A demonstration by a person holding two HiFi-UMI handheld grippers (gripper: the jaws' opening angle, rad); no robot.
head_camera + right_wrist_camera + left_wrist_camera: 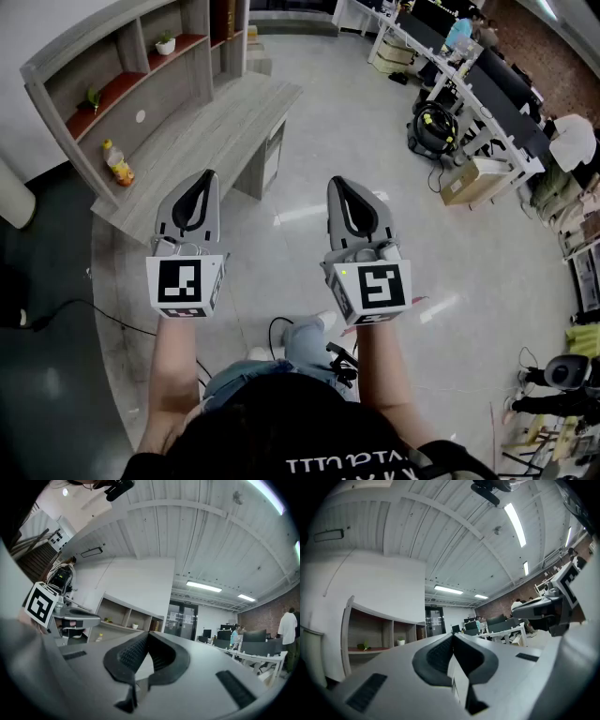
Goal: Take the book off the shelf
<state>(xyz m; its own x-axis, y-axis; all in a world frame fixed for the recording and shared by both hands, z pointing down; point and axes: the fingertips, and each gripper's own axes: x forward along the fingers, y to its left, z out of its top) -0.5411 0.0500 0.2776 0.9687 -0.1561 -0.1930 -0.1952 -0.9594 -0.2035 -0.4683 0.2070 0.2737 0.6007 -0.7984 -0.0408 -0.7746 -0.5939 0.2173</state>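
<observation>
A person's bare forearms hold two grippers side by side over a glossy grey floor (309, 141). Each gripper carries its marker cube, the left cube (186, 283) and the right cube (375, 289), nearest the body. The left gripper (206, 180) has its jaws pressed together with nothing between them, and the left gripper view shows the dark pads meeting at the tip. The right gripper (337, 184) is likewise closed and empty. Both point forward into the room and touch nothing.

Beyond the left gripper stands a pale wood desk (216, 122) with an orange bottle (118, 163) upright near its left end. A shelf unit (56, 70) with red-lined compartments rises behind the desk. It holds a sprig of green (93, 97) in one bay and a small potted plant (165, 42) in the next. The book (228, 17) appears as brown upright spines in the shelf's farthest compartment, well apart from both grippers; its detail is too small to read.

On the far right, a cardboard box (473, 180) sits on the floor beside rows of office desks (469, 66) with dark monitors.
</observation>
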